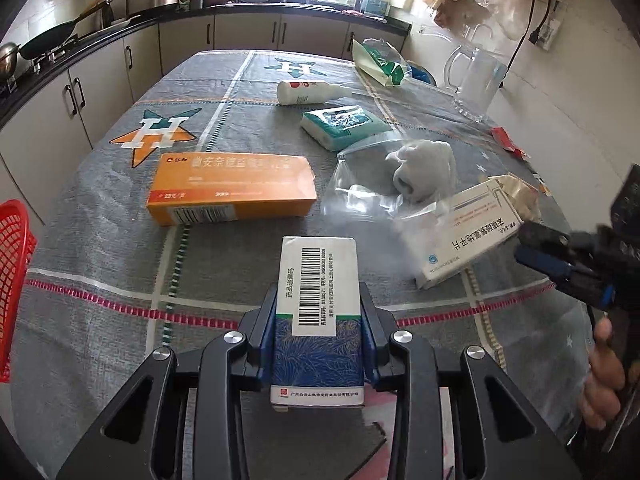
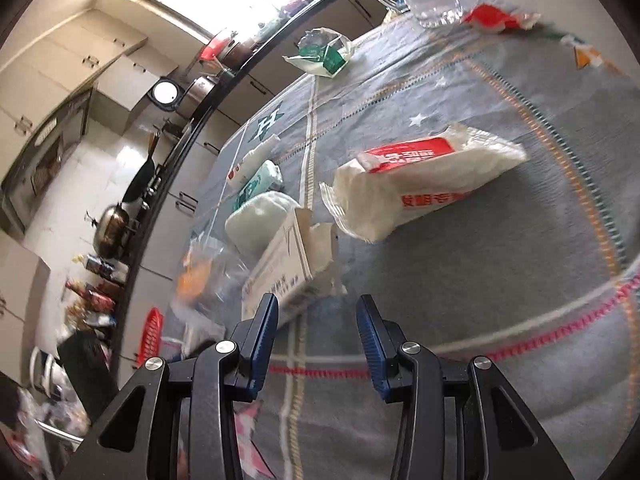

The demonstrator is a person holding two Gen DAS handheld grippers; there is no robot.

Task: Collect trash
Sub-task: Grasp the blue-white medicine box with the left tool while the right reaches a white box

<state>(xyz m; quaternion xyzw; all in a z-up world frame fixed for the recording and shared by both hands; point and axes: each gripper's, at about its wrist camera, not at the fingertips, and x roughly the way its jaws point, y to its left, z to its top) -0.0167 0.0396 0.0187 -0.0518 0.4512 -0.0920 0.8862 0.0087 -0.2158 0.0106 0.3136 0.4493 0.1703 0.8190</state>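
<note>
My left gripper (image 1: 318, 300) is shut on a blue and white medicine box (image 1: 318, 312) with a barcode on top, held over the grey tablecloth (image 1: 100, 260). Beyond it lie an orange medicine box (image 1: 230, 188), a clear zip bag (image 1: 372, 184) under a crumpled grey wad (image 1: 424, 170), and an opened white medicine box (image 1: 464, 236). My right gripper (image 2: 318, 312) is open, its fingertips just short of that white box (image 2: 280, 276). The right gripper (image 1: 560, 256) also shows at the right edge of the left wrist view, beside the white box. A white and red wrapper (image 2: 420, 184) lies further off.
A red basket (image 1: 14, 280) sits off the table's left edge. Further back lie a tissue pack (image 1: 342, 126), a white bottle (image 1: 308, 92), a green and white bag (image 1: 378, 62), a glass jug (image 1: 476, 80) and a red wrapper (image 2: 496, 16). A kitchen counter (image 1: 100, 28) runs behind.
</note>
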